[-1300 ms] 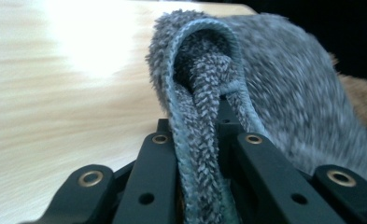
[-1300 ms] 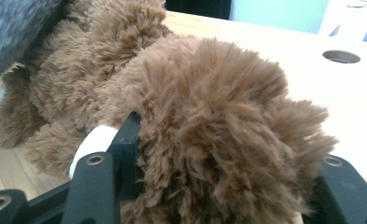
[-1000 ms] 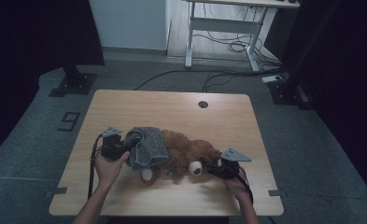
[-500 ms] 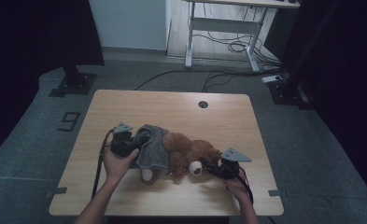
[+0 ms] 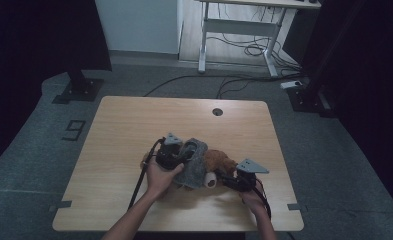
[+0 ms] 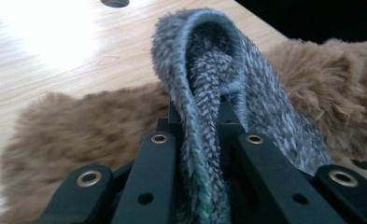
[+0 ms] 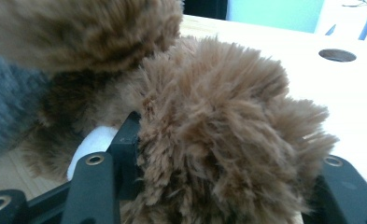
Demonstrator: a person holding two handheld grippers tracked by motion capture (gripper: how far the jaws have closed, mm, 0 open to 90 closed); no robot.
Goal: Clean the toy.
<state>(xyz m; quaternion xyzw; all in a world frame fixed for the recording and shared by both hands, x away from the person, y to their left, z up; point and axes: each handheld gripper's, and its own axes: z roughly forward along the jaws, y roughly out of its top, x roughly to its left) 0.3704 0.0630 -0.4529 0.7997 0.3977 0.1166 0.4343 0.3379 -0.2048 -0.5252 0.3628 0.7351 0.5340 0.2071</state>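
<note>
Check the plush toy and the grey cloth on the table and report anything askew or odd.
Nothing is spilled or damaged. The grey cloth is folded into a loop, pinched in the left claw and draped over the brown plush toy, whose limb the right claw clamps.

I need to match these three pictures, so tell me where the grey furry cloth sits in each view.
High view: the grey furry cloth lies near the table's middle, against the left hand-held gripper.
Left gripper view: centre, a folded loop clamped between the black jaws.
Right gripper view: a grey patch at the far left edge.
Shared landmark: the brown plush toy beside it.
</note>
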